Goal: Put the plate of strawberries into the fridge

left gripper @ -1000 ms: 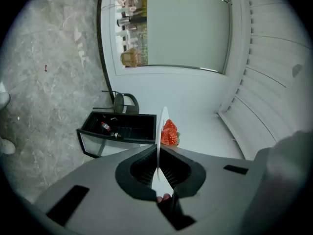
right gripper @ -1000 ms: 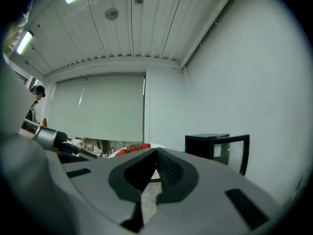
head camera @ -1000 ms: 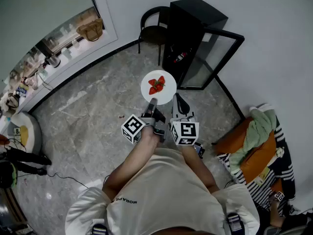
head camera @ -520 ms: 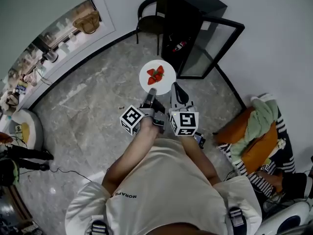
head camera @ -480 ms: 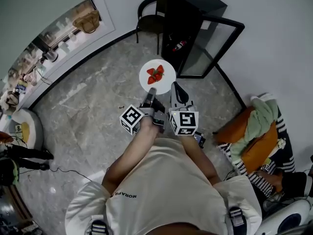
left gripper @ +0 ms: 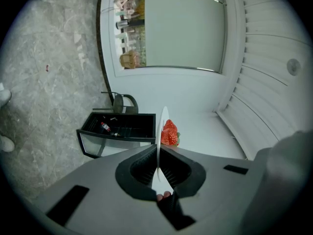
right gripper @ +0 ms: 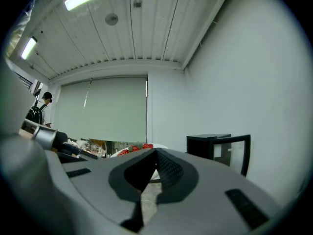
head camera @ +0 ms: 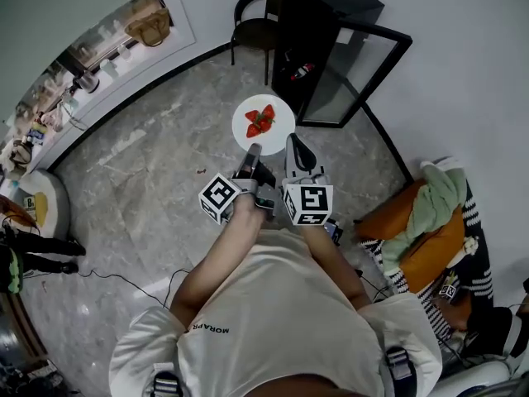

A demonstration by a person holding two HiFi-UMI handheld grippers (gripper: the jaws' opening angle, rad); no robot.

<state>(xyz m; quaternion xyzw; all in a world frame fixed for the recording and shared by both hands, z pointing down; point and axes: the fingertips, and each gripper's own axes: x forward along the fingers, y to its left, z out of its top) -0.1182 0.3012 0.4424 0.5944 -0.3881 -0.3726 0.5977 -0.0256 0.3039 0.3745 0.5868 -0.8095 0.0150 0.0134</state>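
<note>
A white plate point(head camera: 277, 126) carrying a few red strawberries point(head camera: 259, 121) hangs level over the marble floor, just short of the black fridge point(head camera: 326, 23). The fridge's glass door point(head camera: 357, 77) stands open to the right. My left gripper point(head camera: 254, 148) is shut on the plate's near rim. In the left gripper view the plate point(left gripper: 163, 124) is edge-on between the pads of the left gripper point(left gripper: 158, 155), with the strawberries point(left gripper: 169, 133) beyond and the fridge point(left gripper: 122, 127) to the left. My right gripper point(head camera: 292, 141) is next to the plate, shut and holding nothing. In the right gripper view, the right gripper point(right gripper: 155, 153) sees the fridge point(right gripper: 215, 148) ahead.
A black chair point(head camera: 254, 19) stands left of the fridge against the wall. An orange seat with a green cloth point(head camera: 434, 209) lies at the right. A glass partition point(head camera: 91, 64) with clutter behind it runs along the far left. Cables cross the floor at lower left.
Both grippers and the plate have moved forward, closer to the open fridge. The grip on the plate is unchanged.
</note>
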